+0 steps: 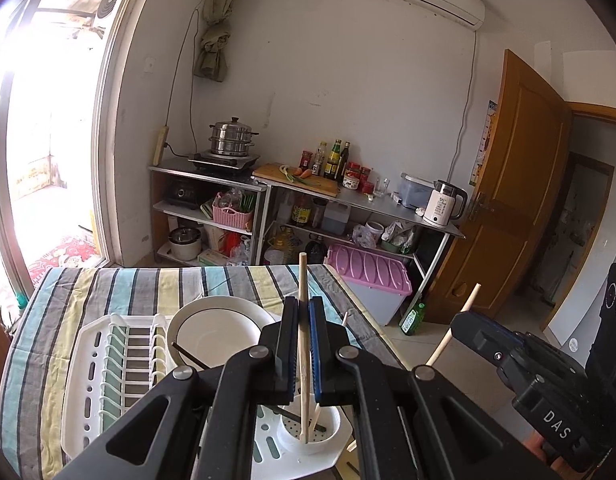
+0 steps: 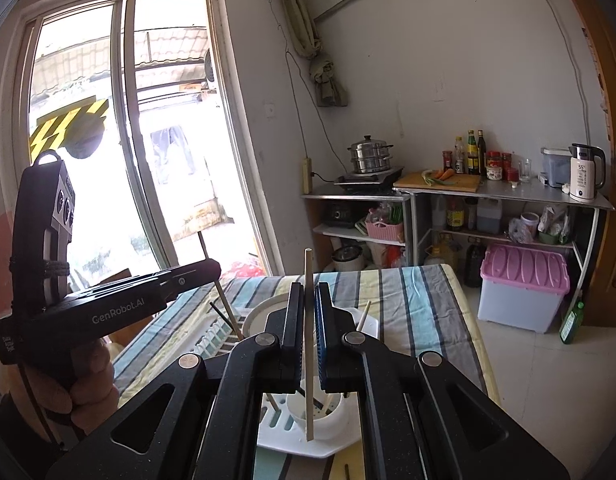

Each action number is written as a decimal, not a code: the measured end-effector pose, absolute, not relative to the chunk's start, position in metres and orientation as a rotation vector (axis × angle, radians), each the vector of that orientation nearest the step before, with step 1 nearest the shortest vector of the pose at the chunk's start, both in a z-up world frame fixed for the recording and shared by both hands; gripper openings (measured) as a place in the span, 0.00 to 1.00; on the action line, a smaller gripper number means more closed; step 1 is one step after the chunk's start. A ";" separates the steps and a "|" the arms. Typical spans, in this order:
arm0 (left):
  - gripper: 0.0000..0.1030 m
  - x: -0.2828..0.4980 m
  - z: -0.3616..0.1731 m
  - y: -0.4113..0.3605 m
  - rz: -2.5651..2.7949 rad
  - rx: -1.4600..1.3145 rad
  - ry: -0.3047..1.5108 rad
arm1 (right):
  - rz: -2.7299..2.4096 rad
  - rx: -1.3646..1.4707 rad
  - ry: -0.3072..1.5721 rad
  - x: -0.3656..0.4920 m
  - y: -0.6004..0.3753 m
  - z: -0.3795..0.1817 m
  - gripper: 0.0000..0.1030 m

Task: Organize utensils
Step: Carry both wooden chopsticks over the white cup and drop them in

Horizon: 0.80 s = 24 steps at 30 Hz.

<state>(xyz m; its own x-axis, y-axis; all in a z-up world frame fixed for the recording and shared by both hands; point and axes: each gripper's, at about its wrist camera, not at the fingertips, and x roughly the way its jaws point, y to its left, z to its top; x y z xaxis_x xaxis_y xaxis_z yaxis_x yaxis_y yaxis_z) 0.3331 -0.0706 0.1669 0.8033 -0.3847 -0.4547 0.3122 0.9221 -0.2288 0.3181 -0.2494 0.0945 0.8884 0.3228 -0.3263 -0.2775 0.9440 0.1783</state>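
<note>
Above the white utensil cup of the dish rack on the striped table, the left claw clamps a pale chopstick upright (tip inside the cup); the right claw likewise pinches another chopstick vertically, its lower end beside the cup's rim.

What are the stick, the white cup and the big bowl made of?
The stick in the left tool looks like pale bare wood or bamboo: matte, tan. The cup looks like white plastic, with small drain holes in its floor. The bowl seems glazed ceramic: smooth white with a thin dark ring, though it could be melamine.
</note>
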 end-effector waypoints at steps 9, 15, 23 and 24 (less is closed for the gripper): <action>0.05 0.360 0.149 -0.075 -0.381 -0.165 0.538 | 0.302 0.134 0.367 0.347 -0.246 0.086 0.05; 0.05 0.371 0.126 -0.074 -0.377 -0.174 0.580 | 0.286 0.150 0.414 0.363 -0.250 0.067 0.05; 0.05 0.375 0.098 -0.075 -0.358 -0.142 0.639 | 0.266 0.161 0.495 0.377 -0.255 0.039 0.05; 0.05 0.375 0.096 -0.075 -0.357 -0.138 0.644 | 0.264 0.164 0.504 0.377 -0.257 0.036 0.05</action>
<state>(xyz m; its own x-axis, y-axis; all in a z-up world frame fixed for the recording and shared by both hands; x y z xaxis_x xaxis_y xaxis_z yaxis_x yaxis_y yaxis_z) 0.3746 -0.0748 0.0957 0.7415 -0.3667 -0.5619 0.2819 0.9302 -0.2350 0.3772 -0.2570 0.0361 0.8431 0.2885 -0.4538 -0.2084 0.9532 0.2188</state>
